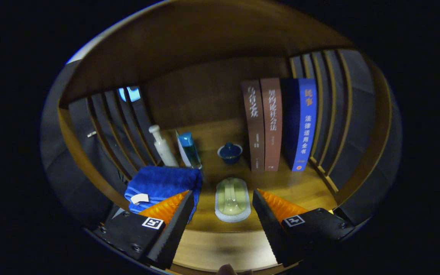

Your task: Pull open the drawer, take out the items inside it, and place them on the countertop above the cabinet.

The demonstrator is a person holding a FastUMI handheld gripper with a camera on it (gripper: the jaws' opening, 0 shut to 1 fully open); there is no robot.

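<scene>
Meanwhile, the gripper (223,208) hung wide open and empty over the worktop's (300,187) front edge, a pale green soap dish (232,198) lying between its fingers. A folded blue towel (159,183) sat at the front left, partly behind the left finger, with a white bottle (162,147), a blue bottle (189,149) and a lidded blue cup (230,152) further back, beside upright books (277,124). No drawer could be made out. A careless reach risked toppling the bottles.

We read Chinese titles on three book spines. The blue book (301,124) carries 民事 and 法律适用全书. The two brown books (262,124) carry lettering too blurred to read reliably. Each gripper finger (153,223) bears a square black-and-white marker.
</scene>
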